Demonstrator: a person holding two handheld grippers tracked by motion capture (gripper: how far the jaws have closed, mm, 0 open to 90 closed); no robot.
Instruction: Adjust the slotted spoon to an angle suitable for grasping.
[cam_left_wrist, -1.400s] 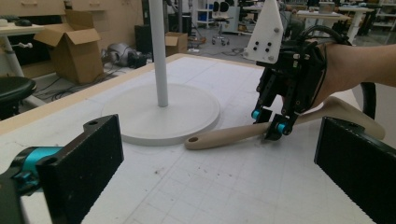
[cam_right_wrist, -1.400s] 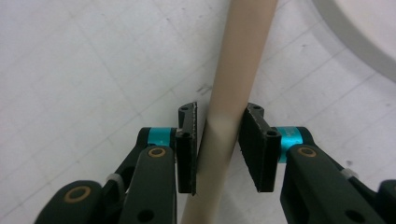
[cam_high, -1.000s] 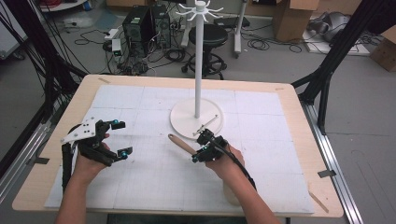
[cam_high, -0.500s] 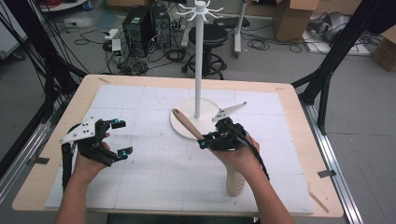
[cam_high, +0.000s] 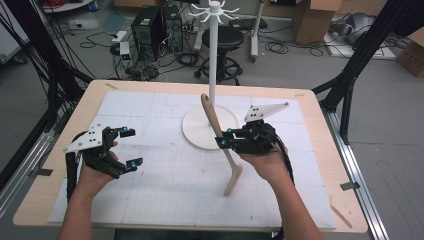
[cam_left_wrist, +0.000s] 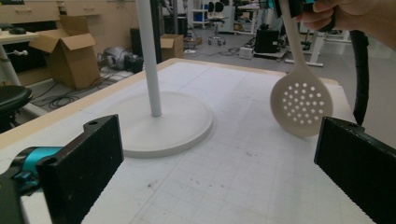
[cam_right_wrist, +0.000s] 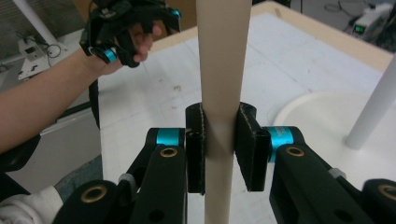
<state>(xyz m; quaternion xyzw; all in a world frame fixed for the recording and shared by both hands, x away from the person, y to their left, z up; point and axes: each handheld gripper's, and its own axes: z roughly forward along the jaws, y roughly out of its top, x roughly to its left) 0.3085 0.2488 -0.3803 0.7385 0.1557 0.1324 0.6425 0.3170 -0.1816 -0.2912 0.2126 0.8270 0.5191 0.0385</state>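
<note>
The right gripper (cam_high: 223, 138) is closed on the handle of a beige slotted spoon (cam_high: 219, 134), its two black pads pressing the handle from both sides, as the right gripper view shows close up (cam_right_wrist: 219, 148). The spoon (cam_right_wrist: 219, 70) is clear of the table, tilted, with its handle end pointing up and toward the far side and its perforated bowl hanging low toward the near side, above the white gridded mat (cam_high: 165, 185). In the left gripper view the round bowl with its holes (cam_left_wrist: 301, 103) hangs above the mat at right. The spoon is just in front of the white stand (cam_high: 214, 60), whose round base (cam_high: 197, 131) rests on the mat at the table's middle and whose pole carries hooks at its top.

The left gripper (cam_high: 130, 148) sits at the left of the table, well apart from the spoon, its jaws spread wide with nothing between them; its black pads (cam_left_wrist: 86, 161) frame bare mat.
</note>
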